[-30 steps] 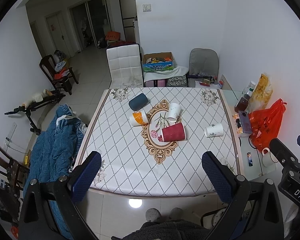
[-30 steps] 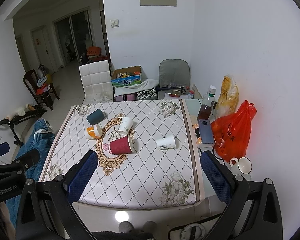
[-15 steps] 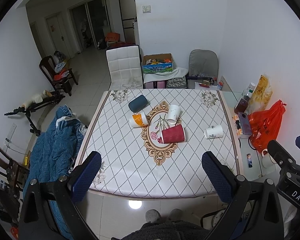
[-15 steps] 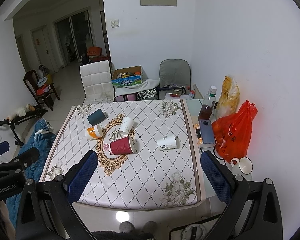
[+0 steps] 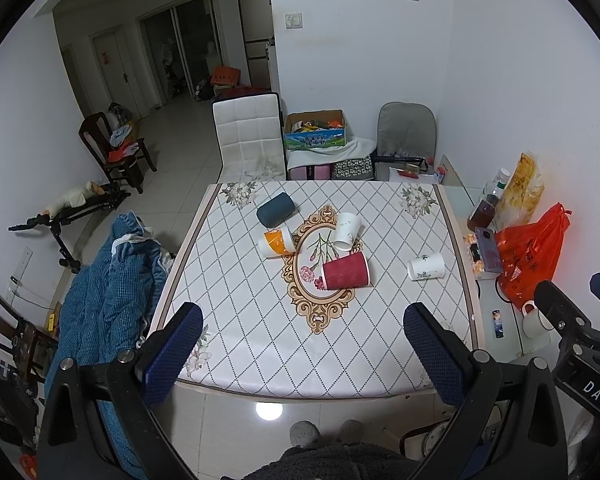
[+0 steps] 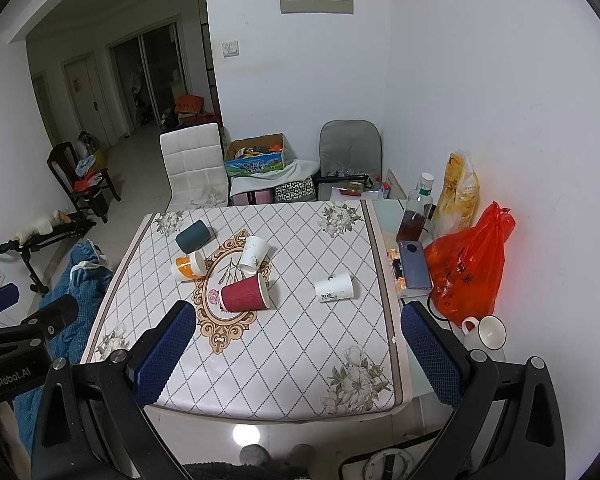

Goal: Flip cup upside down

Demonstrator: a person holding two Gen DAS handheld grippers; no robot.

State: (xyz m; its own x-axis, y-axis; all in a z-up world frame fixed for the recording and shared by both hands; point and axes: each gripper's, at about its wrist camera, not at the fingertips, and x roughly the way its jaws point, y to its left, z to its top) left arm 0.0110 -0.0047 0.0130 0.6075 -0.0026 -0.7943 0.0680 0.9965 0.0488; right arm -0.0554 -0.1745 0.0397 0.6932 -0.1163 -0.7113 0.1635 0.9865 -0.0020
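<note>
Left gripper [image 5: 302,354] jaws wide apart, holding nothing, touching nothing, hovering above the near edge of the table [image 5: 260,360]. Right gripper [image 6: 296,354] same: jaws spread wide, empty, above the near table edge, off toward the right side.

Five cups on the table, all lying on their sides, all well ahead of both grippers. Red cup [image 5: 346,271] nearest, on the oval floral medallion at the table centre, rim pointing right; in the right wrist view it sits ahead and left of centre [image 6: 246,293]. White cup with print [image 5: 426,267] lies alone to the right of the red one, closest to the right gripper's line [image 6: 334,287]. White floral cup [image 5: 347,231] just behind the red cup, at the medallion's far edge. Orange-and-white cup [image 5: 277,242] left of the medallion, dark teal cup [image 5: 275,210] just behind it. No cup touches either gripper.

Side shelf to the right of the table holds an orange plastic bag [image 6: 468,268], a phone [image 6: 414,264], a bottle [image 6: 416,216] and a white mug [image 6: 486,332].
</note>
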